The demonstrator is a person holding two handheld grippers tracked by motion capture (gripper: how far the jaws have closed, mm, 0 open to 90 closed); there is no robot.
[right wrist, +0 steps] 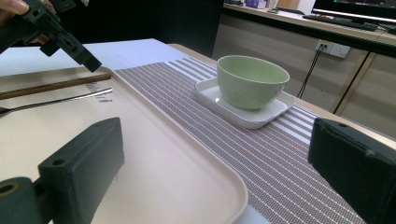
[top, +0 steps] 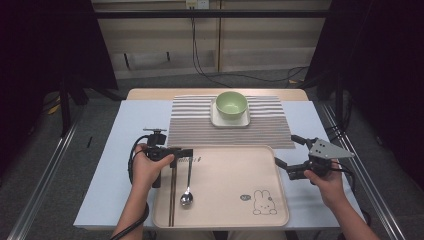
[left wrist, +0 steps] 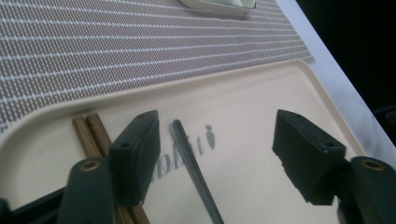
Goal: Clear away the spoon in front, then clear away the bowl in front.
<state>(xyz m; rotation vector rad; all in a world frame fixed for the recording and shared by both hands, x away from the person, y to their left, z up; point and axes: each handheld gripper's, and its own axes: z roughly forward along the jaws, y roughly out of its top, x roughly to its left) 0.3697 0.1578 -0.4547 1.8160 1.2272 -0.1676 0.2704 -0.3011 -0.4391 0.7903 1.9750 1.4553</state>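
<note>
Left gripper view: left gripper (left wrist: 215,154) gapes empty, straddling the spoon (left wrist: 194,170) handle beside the chopsticks (left wrist: 91,135), positioned for pickup. Right gripper (top: 292,156) waits wide, empty.

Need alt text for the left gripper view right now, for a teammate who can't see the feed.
The left gripper, jaws open, hangs low over a beige tray, its jaws straddling the grey spoon handle without touching it. Two brown chopsticks lie just beside that handle, partly behind one jaw. Beyond the tray's rim lies a striped placemat with the edge of a white dish at the top.
</note>
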